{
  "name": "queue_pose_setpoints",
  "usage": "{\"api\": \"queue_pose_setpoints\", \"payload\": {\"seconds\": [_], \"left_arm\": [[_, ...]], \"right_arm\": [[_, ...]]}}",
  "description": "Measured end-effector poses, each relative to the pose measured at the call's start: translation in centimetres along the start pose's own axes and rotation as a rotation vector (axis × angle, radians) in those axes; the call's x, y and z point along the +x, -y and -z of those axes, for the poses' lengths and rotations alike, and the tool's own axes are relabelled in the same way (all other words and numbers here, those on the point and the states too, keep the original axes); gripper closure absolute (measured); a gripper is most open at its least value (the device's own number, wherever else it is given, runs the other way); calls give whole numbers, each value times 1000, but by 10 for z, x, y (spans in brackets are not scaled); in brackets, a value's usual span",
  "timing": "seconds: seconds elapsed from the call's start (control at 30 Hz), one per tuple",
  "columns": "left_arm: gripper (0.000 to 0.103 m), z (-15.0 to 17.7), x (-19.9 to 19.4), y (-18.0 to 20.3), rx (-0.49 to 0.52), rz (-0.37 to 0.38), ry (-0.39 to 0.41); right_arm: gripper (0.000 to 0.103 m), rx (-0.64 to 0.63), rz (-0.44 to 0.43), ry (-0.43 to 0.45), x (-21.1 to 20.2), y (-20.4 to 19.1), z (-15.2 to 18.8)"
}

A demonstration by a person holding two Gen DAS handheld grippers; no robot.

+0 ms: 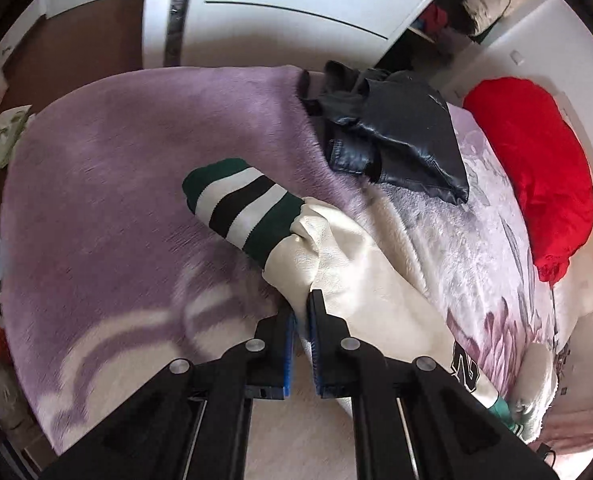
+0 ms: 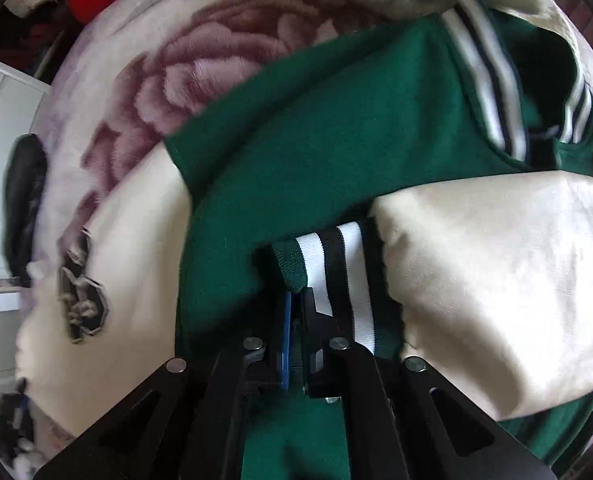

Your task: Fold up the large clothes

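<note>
In the left wrist view, the left gripper point(image 1: 302, 312) sits at the bottom middle of the picture. Its two jaws are pinched nearly shut on the cream sleeve point(image 1: 336, 264) of the jacket. The sleeve runs from the gripper up to a striped cuff point(image 1: 242, 204) in the middle of the picture, and the cuff rests on the purple blanket point(image 1: 116, 152). A black leather jacket point(image 1: 396, 136) lies in the upper right, near the cuff but not touching it. A red bundle point(image 1: 536, 168) is at the far right. I think the sleeve could slip out, because only a thin fold sits between the jaws. If the sleeve swings wide, the cuff might bump the black jacket and drag it along.

In the right wrist view, the right gripper point(image 2: 296, 300) is at the bottom middle. Its jaws are pinched tight on the edge of the other striped cuff point(image 2: 332, 268), which lies on the green jacket body point(image 2: 316, 152). The second cream sleeve point(image 2: 496, 280) fills the right side. The flowery blanket point(image 2: 156, 80) shows in the upper left. The grip is right at the cuff's edge, so a quick tug might pull it loose. The jaws might also have caught the green cloth under the cuff. I cannot tell. If so, the body would bunch up and the fold would come out crooked.
</note>
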State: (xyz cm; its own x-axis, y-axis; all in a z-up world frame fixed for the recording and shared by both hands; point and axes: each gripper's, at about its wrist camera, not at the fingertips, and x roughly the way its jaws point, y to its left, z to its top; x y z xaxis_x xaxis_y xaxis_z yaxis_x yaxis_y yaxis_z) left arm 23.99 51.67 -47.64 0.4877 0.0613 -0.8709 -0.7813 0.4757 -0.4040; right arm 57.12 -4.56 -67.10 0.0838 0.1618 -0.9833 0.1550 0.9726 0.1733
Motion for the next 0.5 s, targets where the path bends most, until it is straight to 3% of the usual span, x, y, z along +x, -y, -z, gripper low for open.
{"api": "queue_pose_setpoints", "payload": {"seconds": [0.1,0.17,0.23,0.3,0.37,0.43,0.5], "left_arm": [[98,-8,15,11,47,-14,-6],[98,-8,18,16,75,-23,-7],[98,-9,23,19,91,-38,-7],[98,-10,24,18,86,-44,-13],[98,-7,23,14,67,-42,-18],[98,-5,24,9,53,-40,-23],[97,-1,24,4,39,-38,-29]], "right_arm": [[99,-58,45,79,-8,-21,3],[103,-96,9,105,-13,-35,6],[103,-130,-27,88,-9,-51,7],[103,-190,17,48,6,-66,8],[103,-138,-7,19,5,-58,4],[102,-65,-105,-24,-12,-27,3],[93,-29,-101,5,-39,7,12]]}}
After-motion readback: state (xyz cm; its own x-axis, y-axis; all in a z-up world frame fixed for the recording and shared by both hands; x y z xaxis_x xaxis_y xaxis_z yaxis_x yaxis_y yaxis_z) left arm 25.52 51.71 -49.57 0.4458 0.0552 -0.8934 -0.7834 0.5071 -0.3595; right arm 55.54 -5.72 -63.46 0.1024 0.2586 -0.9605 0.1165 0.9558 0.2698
